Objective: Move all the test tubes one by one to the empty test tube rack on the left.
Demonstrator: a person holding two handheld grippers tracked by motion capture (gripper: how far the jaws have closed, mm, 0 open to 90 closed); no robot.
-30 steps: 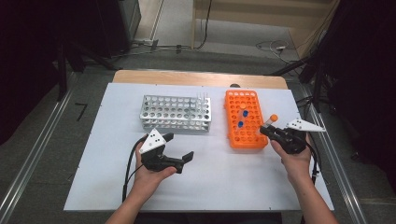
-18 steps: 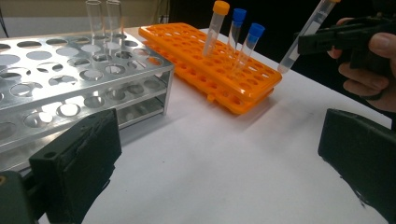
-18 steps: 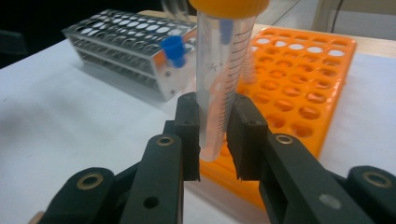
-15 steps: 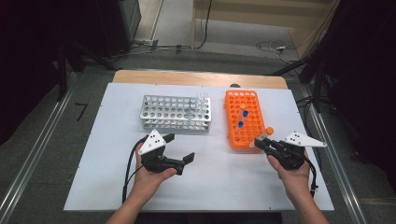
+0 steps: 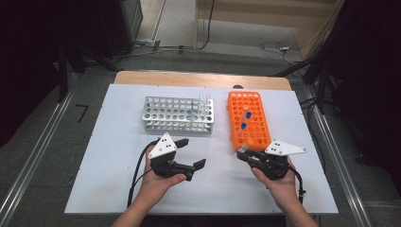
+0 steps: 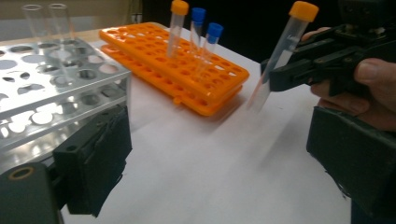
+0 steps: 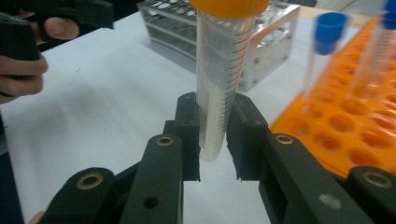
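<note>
Orange cap: it is fitted on the clear graduated tube that is clamped between the pads of the right gripper.
Tube position: the tube is held off the white table, just beside the near end of the orange rack; in the left gripper view it is seen tilted, cap uppermost, lower tip above the table surface.
Right gripper: the jaws are closed on the tube, one pad pressed on each side of its lower half.
Left gripper: the jaws are held apart with nothing between them; they have just been closing slightly. It is held low over the table, in front of the metal rack and well apart from the right gripper.
Orange rack: it is laid flat at the right of the table; two blue-capped tubes and one orange-capped tube are stood upright in its holes.
Metal rack: it is placed left of the orange rack, near but not touching it; two uncapped clear tubes are stood at its end nearest the orange rack.
</note>
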